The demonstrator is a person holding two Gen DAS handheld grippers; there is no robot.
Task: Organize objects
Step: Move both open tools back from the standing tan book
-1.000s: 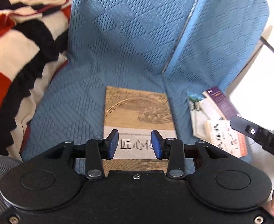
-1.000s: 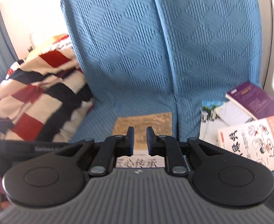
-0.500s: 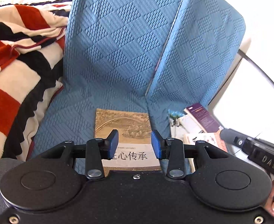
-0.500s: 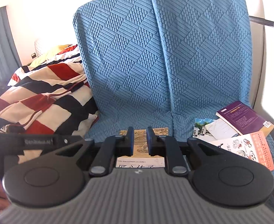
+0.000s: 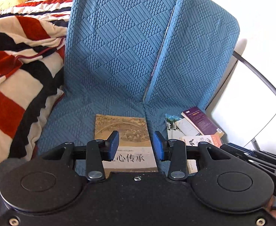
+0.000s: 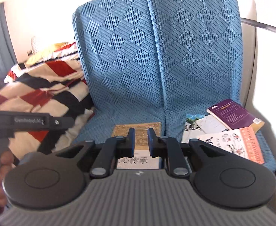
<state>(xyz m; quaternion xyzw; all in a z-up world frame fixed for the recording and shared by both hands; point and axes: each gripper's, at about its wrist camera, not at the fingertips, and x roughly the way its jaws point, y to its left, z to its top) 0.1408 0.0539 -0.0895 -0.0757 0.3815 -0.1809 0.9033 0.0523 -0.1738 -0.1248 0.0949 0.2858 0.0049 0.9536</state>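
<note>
both grippers have pulled back and tilted up since a second ago; more of the seat backs now shows. left gripper (image 5: 136,146) hangs above the brown book (image 5: 122,130), fingers (image 5: 113,145) released, nothing between them. right gripper (image 6: 140,142) likewise over the same book (image 6: 138,131), fingers (image 6: 131,141) parted by a narrow gap, empty. brown book lies flat on the left blue seat cushion (image 6: 100,128), near its front edge. purple book (image 6: 232,114), orange-edged book (image 6: 239,143) and magazine (image 6: 192,128) overlap on the right cushion. striped blanket (image 5: 15,79) at the left.
</note>
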